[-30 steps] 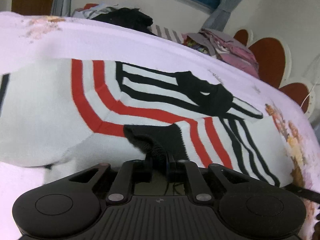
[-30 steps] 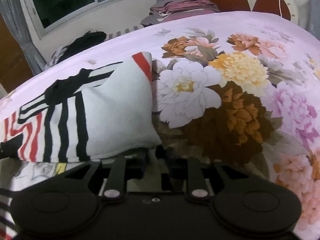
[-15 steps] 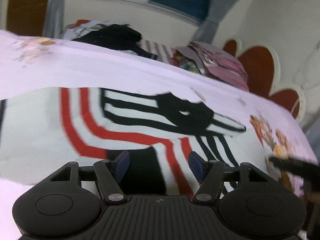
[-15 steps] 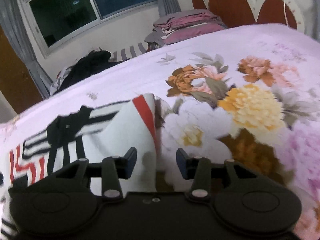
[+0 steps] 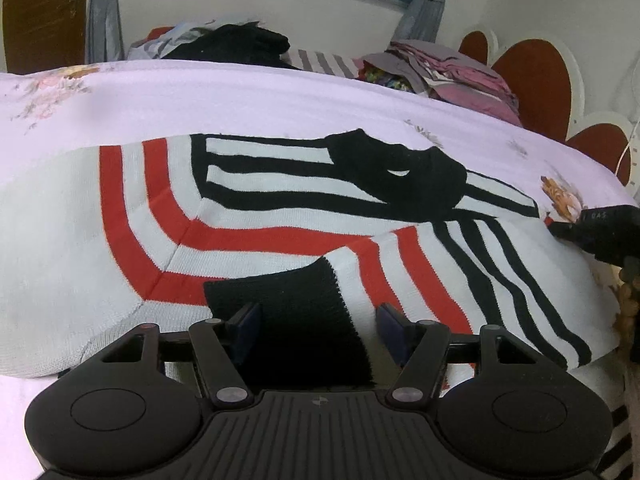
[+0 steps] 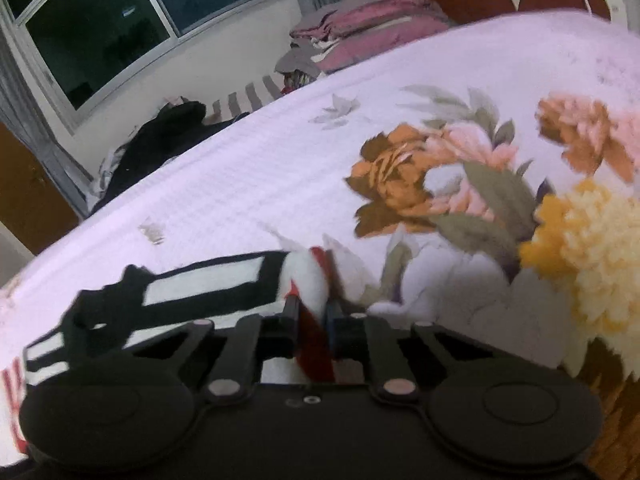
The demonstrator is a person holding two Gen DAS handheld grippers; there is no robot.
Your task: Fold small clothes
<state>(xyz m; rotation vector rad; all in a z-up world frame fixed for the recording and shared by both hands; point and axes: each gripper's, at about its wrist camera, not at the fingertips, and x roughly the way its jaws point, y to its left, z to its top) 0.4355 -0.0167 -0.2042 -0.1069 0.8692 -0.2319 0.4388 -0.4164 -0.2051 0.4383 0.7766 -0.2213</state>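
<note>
Clothes heaps [image 5: 240,42] beyond the sweater [image 5: 280,216], along the bed's [image 5: 240,96] far edge

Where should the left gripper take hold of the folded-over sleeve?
Take the sleeve by its black cuff, coming in from the near edge. It lies flat on the striped sweater, already between the open fingers of the left gripper, with its thick ribbed end facing them.

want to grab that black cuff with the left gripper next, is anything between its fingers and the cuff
Nothing visible. The left gripper is open with the black cuff lying directly between its fingers, on the striped sweater.
</note>
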